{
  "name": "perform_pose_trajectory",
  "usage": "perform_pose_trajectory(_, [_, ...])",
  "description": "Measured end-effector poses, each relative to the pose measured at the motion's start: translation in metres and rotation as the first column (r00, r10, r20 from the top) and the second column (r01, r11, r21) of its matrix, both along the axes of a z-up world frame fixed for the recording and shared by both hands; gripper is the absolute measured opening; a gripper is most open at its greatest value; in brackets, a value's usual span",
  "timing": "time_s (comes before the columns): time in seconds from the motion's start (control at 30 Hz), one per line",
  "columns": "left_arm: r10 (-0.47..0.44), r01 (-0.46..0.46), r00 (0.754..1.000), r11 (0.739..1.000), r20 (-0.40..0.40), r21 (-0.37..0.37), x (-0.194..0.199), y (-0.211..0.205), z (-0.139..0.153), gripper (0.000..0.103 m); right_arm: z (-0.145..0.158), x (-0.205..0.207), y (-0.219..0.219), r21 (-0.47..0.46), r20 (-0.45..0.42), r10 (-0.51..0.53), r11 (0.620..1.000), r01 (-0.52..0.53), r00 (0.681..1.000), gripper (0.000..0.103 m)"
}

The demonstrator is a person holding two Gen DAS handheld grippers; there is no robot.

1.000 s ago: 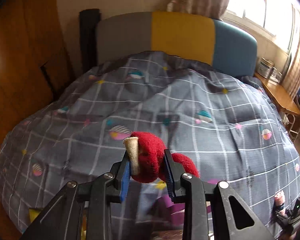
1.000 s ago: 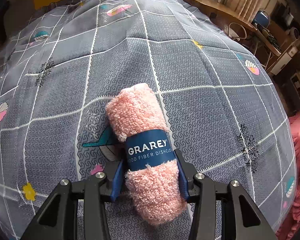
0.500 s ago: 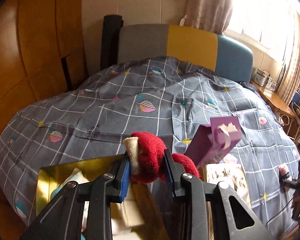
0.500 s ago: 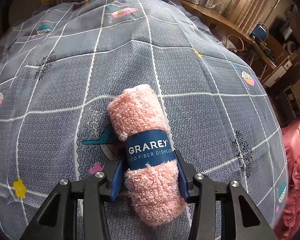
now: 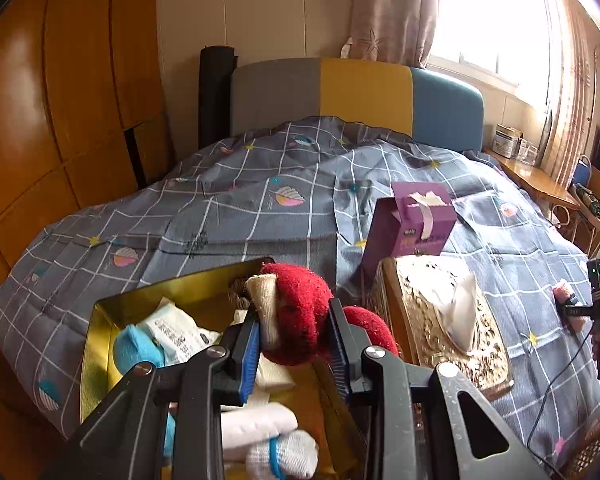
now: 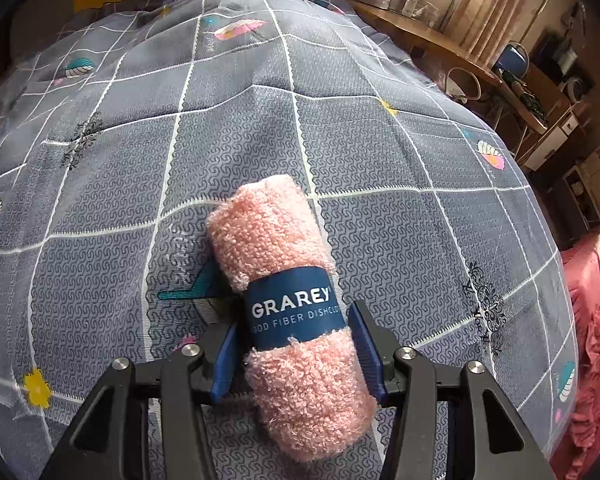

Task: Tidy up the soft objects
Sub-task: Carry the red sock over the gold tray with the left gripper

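My left gripper (image 5: pixel 294 334) is shut on a red plush toy (image 5: pixel 300 312) with a beige part, held above a gold box (image 5: pixel 100 344) that holds a blue soft item (image 5: pixel 134 350), a white tissue pack (image 5: pixel 172 330) and rolled white cloths (image 5: pixel 260 428). My right gripper (image 6: pixel 296 346) is shut on a rolled pink dishcloth (image 6: pixel 284 280) with a dark blue GRAREY band, just above the grey checked bedspread (image 6: pixel 380 200). The right gripper with the pink roll also shows in the left wrist view (image 5: pixel 572 308) at the far right.
A purple tissue box (image 5: pixel 410 224) and an ornate gold tissue holder (image 5: pixel 440 316) stand on the bed right of the gold box. The headboard (image 5: pixel 360 96) is at the back, a wooden wardrobe (image 5: pixel 40 140) on the left, a wooden side shelf (image 6: pixel 440 44) on the right.
My left gripper with the red toy has pulled back and up, bringing the gold box, purple box and tissue holder into view below it. My right gripper with the pink roll has barely moved.
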State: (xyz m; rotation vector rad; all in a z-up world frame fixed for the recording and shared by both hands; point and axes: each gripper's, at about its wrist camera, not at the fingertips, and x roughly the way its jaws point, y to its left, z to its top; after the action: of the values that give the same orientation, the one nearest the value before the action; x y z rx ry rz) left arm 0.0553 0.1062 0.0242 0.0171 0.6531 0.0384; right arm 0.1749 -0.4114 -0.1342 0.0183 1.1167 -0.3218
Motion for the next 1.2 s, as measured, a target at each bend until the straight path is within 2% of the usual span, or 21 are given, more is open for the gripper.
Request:
perform_pose_trajectory(0.23, [-0.005, 0.005, 1.000, 1.000, -0.012, 0.006, -0.012, -0.001, -0.008, 0.030, -0.001, 0.002, -0.012, 0.040, 0.006, -0.024, 0.999, 0.023, 1.000, 0.060])
perform_pose_trajectory(0.43, [-0.008, 0.008, 1.000, 1.000, -0.017, 0.017, -0.020, -0.002, -0.012, 0.030, -0.001, 0.003, -0.005, 0.005, 0.010, 0.004, 1.000, -0.004, 1.000, 0.058])
perform_pose_trajectory(0.5, [-0.006, 0.007, 1.000, 1.000, -0.022, 0.020, -0.021, -0.002, -0.013, 0.030, 0.000, 0.003, 0.005, -0.012, 0.013, 0.058, 0.998, -0.058, 0.998, 0.039])
perform_pose_trajectory(0.6, [-0.003, 0.004, 1.000, 1.000, -0.028, 0.025, -0.023, 0.000, -0.015, 0.030, -0.002, 0.002, 0.020, -0.115, -0.001, 0.116, 0.987, -0.115, 0.993, 0.036])
perform_pose_trajectory(1.2, [0.034, -0.031, 0.998, 0.998, -0.060, 0.053, -0.032, 0.013, -0.026, 0.030, -0.002, -0.001, 0.022, -0.135, 0.000, 0.126, 0.983, -0.125, 0.992, 0.036])
